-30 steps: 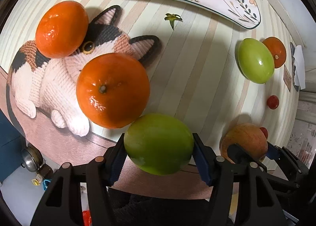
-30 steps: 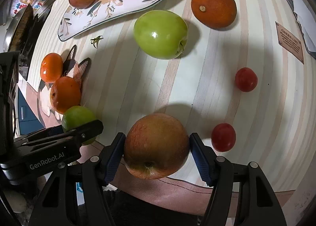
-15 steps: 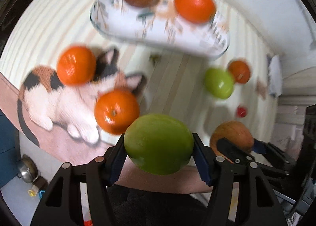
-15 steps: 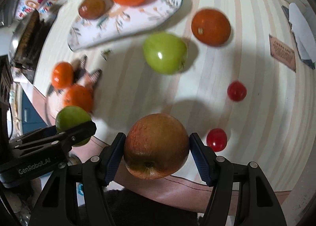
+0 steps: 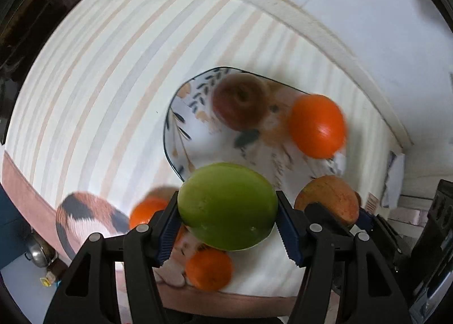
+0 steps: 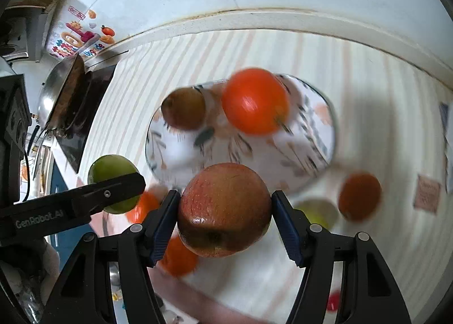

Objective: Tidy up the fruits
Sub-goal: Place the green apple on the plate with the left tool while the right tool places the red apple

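Left gripper clamped on green fruit; right gripper clamped on reddish apple, side by side.

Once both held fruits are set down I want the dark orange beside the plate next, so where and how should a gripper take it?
Judging by its blurred round shape, take the dark orange across its widest middle, coming from above, fingers either side. It lies on the striped table, just off the floral plate, with a green fruit close on one side; keep the fingers off that flank.

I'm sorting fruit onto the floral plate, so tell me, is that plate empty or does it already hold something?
Not empty. The floral plate holds a brownish apple and an orange fruit.
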